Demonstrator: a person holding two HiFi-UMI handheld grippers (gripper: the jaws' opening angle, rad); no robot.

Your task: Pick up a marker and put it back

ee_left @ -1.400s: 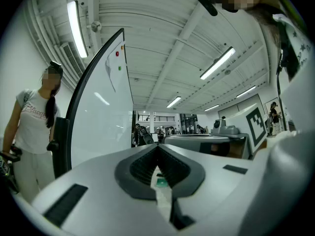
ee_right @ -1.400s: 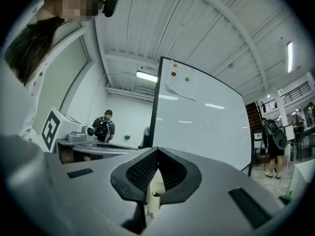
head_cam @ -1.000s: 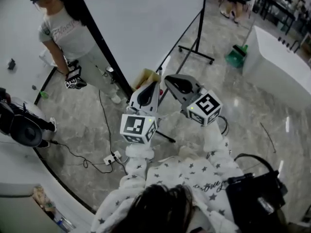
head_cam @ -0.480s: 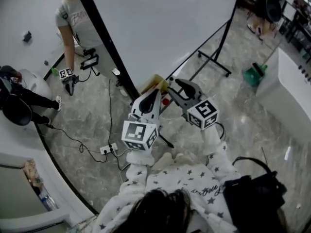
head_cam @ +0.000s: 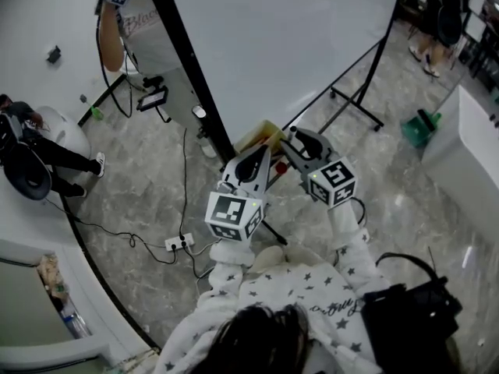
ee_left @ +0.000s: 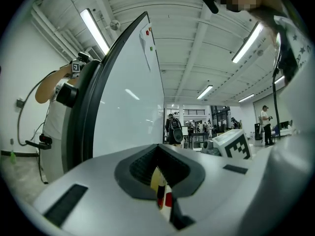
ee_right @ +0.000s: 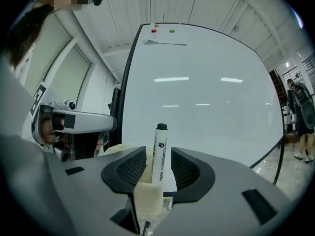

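Note:
A white marker with a black cap stands upright in a cream holder in front of the whiteboard. My right gripper is open, and its pads stand on either side of the marker without pressing on it. In the head view both grippers are at the board's lower edge, by the yellowish holder. The right gripper is on the right there. The left gripper points at the holder and looks shut. In the left gripper view only a narrow slit shows between the jaws of the left gripper, with cream, red and black bits behind it.
The whiteboard rests on a black stand whose foot reaches right. A person stands at the back left with a gripper raised. A power strip and cables lie on the floor. A black bag is at my right.
The head camera swung, so the board fills more of the view. Both grippers stayed by the holder at the board's lower edge. The person at the back left raised an arm overhead.

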